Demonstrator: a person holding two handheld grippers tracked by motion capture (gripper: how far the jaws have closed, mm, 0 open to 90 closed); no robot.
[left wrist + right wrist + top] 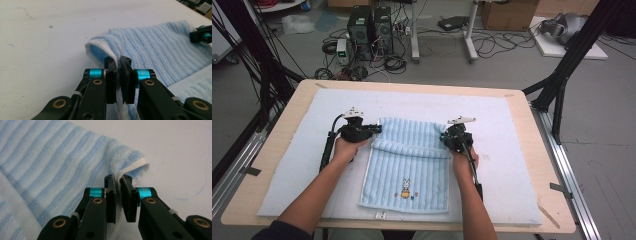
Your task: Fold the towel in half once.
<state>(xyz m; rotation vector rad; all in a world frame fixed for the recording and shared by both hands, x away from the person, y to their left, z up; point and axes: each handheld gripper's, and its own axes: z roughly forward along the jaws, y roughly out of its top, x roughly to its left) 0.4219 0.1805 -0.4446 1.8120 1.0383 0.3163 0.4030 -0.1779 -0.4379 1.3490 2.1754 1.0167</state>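
Both tools are pinching the same light-blue striped towel (409,165), one at each side edge. On the person's left, the left tool (377,129) has its jaws pressed together on the towel's left edge; the left gripper view shows the white-edged fabric (117,75) squeezed between the two black pads and curling up over them in a soft loop. On the right, the right tool (445,139) grips the opposite edge the same way, with a thin strip of cloth (119,187) caught in the narrow gap between its pads.

From above, the towel lies on a white mat (292,170) that covers the wooden surface (247,200), roughly at its middle. Its far part is doubled over toward the person, so a fold line runs across between the two tools. The near part lies flat, showing a small rabbit picture (405,189) close to the near hem. Whether the held layer is lifted clear of the layer beneath is hard to judge; it seems slightly raised.
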